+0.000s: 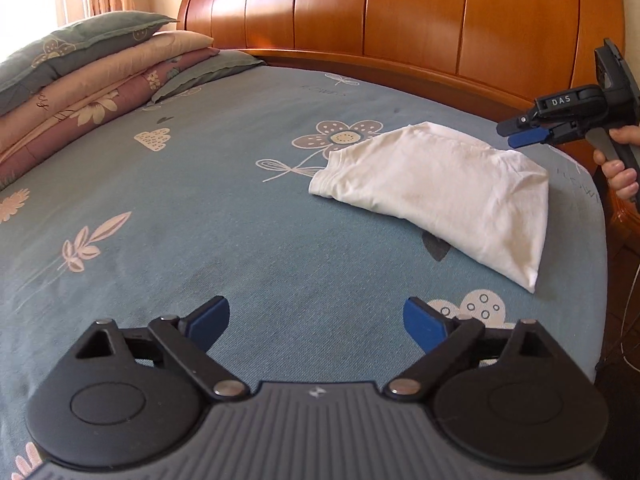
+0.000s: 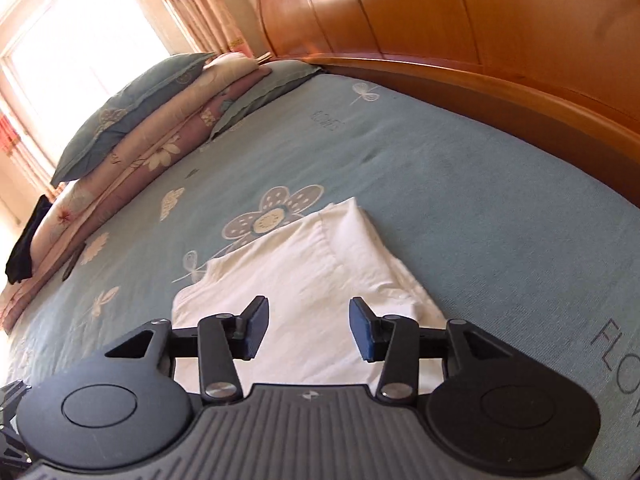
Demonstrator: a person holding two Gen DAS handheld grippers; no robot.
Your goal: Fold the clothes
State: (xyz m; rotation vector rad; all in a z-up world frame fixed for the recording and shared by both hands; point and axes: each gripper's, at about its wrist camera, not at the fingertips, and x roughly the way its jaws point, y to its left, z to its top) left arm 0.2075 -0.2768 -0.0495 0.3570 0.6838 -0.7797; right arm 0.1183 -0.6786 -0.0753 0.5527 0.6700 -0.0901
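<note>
I see a bed (image 1: 248, 216) with a blue-grey floral sheet and a wooden headboard (image 1: 400, 12). A folded white garment (image 1: 440, 184) lies flat on the sheet near the right edge. A stack of folded quilts and pillows (image 1: 80, 80) sits at the far left, against the headboard.

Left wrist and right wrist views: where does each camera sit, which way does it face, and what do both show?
Left wrist: behind the open left claw, facing across the bed toward the headboard; the right claw and a hand show at the right edge.
Right wrist: behind the open right claw, above the folded white garment, facing the pillow stack and window.
Shared: garment, bed, pillow stack, headboard.
</note>
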